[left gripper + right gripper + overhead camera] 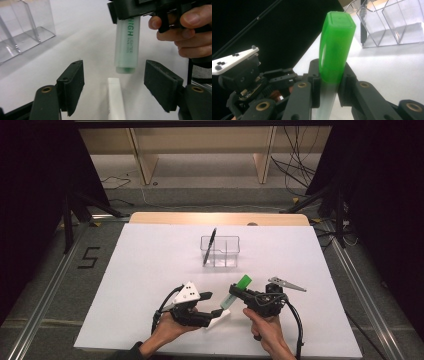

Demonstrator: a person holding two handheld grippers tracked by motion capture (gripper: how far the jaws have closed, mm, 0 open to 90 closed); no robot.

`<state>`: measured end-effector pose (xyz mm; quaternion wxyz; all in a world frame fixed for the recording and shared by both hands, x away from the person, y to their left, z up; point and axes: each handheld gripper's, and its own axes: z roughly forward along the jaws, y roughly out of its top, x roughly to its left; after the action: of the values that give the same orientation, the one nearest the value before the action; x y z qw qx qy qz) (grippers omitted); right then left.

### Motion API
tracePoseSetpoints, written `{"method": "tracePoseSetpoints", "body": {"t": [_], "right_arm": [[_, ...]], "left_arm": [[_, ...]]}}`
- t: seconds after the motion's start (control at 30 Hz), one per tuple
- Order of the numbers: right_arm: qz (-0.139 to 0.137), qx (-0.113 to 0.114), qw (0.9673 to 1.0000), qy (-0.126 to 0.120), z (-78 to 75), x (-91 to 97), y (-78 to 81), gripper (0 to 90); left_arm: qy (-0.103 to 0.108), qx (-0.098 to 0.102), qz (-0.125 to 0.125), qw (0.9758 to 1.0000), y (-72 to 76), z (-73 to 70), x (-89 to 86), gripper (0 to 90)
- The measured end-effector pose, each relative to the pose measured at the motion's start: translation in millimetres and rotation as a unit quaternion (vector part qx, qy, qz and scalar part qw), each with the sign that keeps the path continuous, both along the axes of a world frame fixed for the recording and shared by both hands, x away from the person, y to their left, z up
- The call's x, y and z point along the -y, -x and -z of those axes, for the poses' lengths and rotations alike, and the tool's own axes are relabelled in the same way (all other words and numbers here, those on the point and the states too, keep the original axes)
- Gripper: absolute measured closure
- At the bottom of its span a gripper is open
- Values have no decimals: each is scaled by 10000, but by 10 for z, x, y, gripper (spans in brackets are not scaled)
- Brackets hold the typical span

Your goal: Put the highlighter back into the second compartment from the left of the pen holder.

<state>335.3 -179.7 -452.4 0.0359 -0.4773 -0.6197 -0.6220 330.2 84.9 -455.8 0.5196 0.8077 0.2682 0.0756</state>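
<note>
My right gripper (235, 295) (329, 78) is shut on a green highlighter (239, 288) (335, 50). Its bright green cap points away from me toward the clear box, and its pale translucent barrel (126, 47) slants down toward my left gripper. My left gripper (211, 314) (115, 80) is open, its black pads wide apart and touching nothing. Between the jaws a white oblong piece (219, 318) (115, 100) lies on the table. The barrel's lower end hangs just above and beyond that piece.
A clear divided box (220, 251) (22, 30) (392, 22) stands mid-table, with a black pen (209, 247) (362, 27) leaning in its left compartment. White sheet (150, 270) covers the table. Black stands and cables flank the far corners.
</note>
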Motion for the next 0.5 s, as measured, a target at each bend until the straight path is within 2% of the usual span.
{"method": "tracePoseSetpoints", "body": {"t": [0.17, 0.3, 0.33, 0.5], "right_arm": [[23, 91, 9999, 80, -30, 11, -7, 763], [64, 215, 9996, 170, -82, 22, -27, 763], [115, 288, 9992, 243, -116, 27, -44, 763], [166, 375, 9988, 259, -182, 33, -115, 763]], "left_arm": [[35, -25, -124, 9999, -35, 10, -106, 295], [-60, -129, -246, 9996, -72, 51, -193, 259], [-127, -140, -344, 9992, -82, 81, -227, 244], [-169, -186, -449, 9987, -104, 119, -290, 212]]}}
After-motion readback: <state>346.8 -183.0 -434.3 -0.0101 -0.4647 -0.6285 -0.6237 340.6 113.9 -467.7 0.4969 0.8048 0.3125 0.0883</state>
